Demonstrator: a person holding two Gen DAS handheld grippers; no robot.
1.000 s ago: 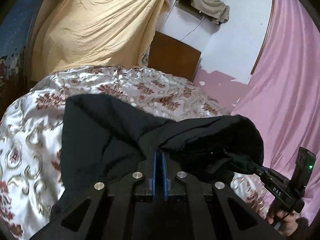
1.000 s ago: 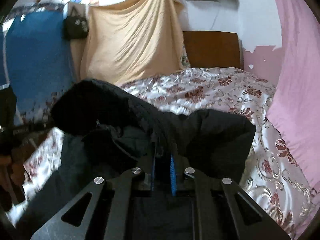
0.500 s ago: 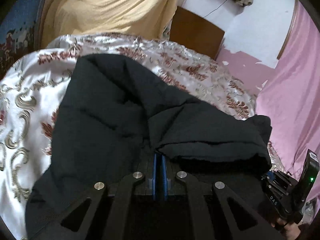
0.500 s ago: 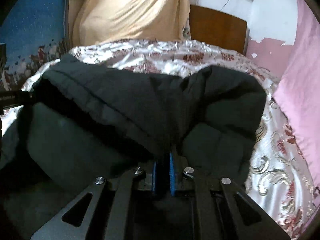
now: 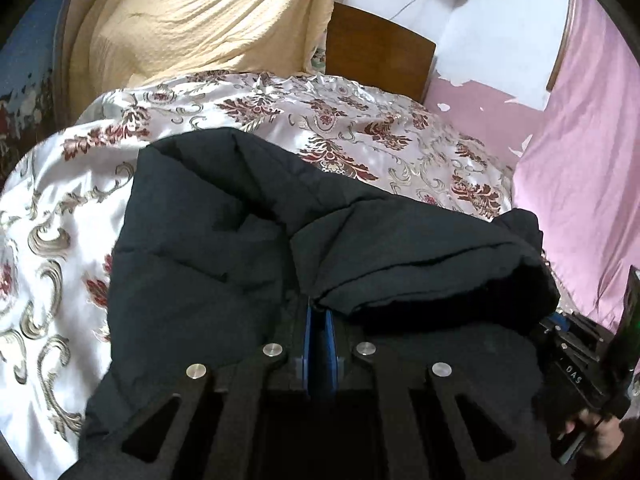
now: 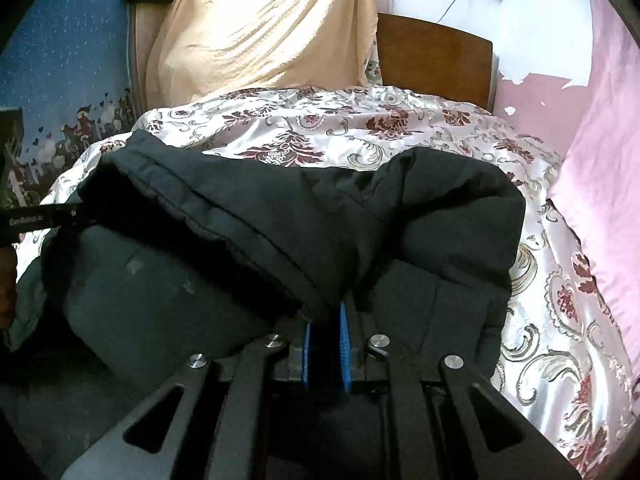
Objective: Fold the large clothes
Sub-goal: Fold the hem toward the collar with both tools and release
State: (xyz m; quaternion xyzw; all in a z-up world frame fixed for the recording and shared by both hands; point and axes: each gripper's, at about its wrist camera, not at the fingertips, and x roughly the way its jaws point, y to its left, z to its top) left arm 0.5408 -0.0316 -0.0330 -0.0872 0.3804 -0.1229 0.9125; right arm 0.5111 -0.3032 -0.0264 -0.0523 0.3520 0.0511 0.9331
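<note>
Nearest in the left wrist view, the left gripper (image 5: 319,316) is pinching narrow, its blue pads nearly meeting on a folded edge of the black padded jacket (image 5: 208,248). The fold is draping over the fingertips and hiding them. At the lower right of that view, the right gripper (image 5: 560,322) is showing from the side, with a hand (image 5: 596,436) wrapping its handle; its tips are disappearing into the jacket's dark edge.

In the right wrist view, the right gripper's (image 6: 326,320) blue pads are likewise standing narrow, clamping a thick ridge of the jacket (image 6: 440,220) that is rising between them. At the left edge, the left gripper's (image 6: 86,216) black body is reaching into the same garment.

The jacket is lying on the bed, doubled over itself, with its upper layer bunching toward both grippers and its lower layer spreading flat beneath. It is resting on a shiny floral bedspread (image 5: 360,128), which is showing beyond and to either side.

Farther back, a brown wooden headboard (image 6: 436,52) is standing against a white wall. A yellow cloth (image 6: 272,28) is hanging left of it, and pink fabric (image 5: 588,140) is hanging along the right side.
</note>
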